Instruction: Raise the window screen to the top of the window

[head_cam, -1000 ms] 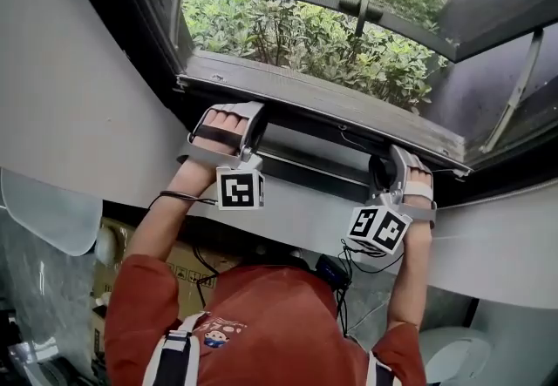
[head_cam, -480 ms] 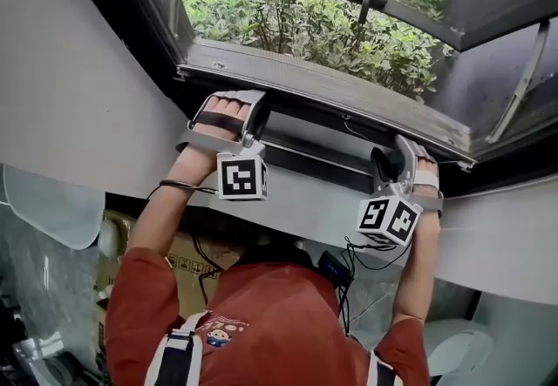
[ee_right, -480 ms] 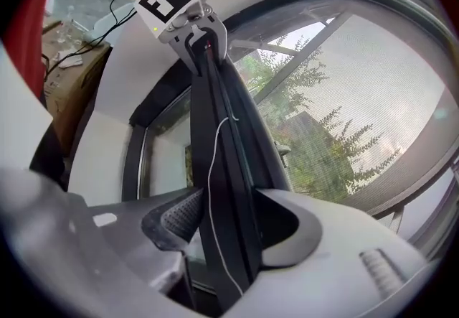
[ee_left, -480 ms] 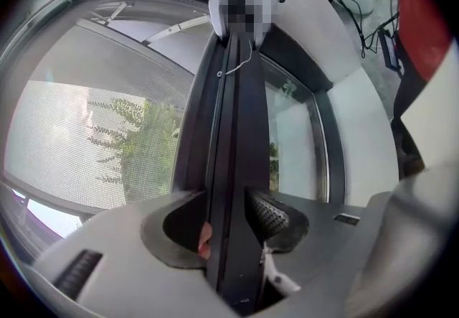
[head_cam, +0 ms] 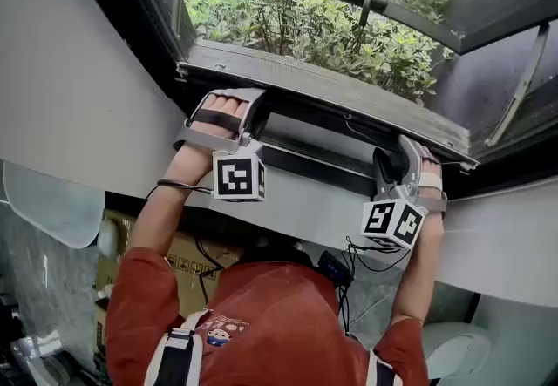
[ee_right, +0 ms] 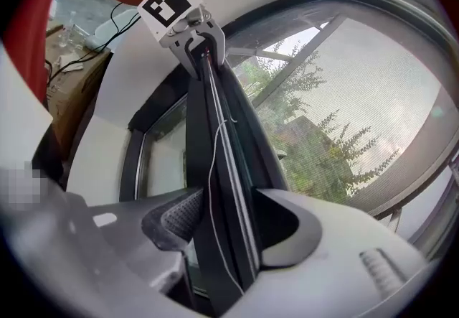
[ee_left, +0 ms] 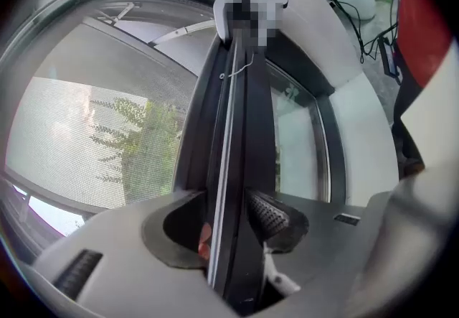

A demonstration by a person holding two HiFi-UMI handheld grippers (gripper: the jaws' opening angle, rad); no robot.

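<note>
Grasp is the step in hand: screen bar lies low in the window. Left gripper jaws clamp it; right gripper jaws, just eased wider, straddle it without pressing. Next, probably: close right, lift both evenly

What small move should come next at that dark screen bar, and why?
Probably close the right gripper on the dark metal bar along the window screen's edge: its jaws have just been opening and straddle the bar loosely. The left gripper straddles it too, so both could then lift.

Head camera looks steeply down; tool cameras sit close along shared screen bar.
</note>
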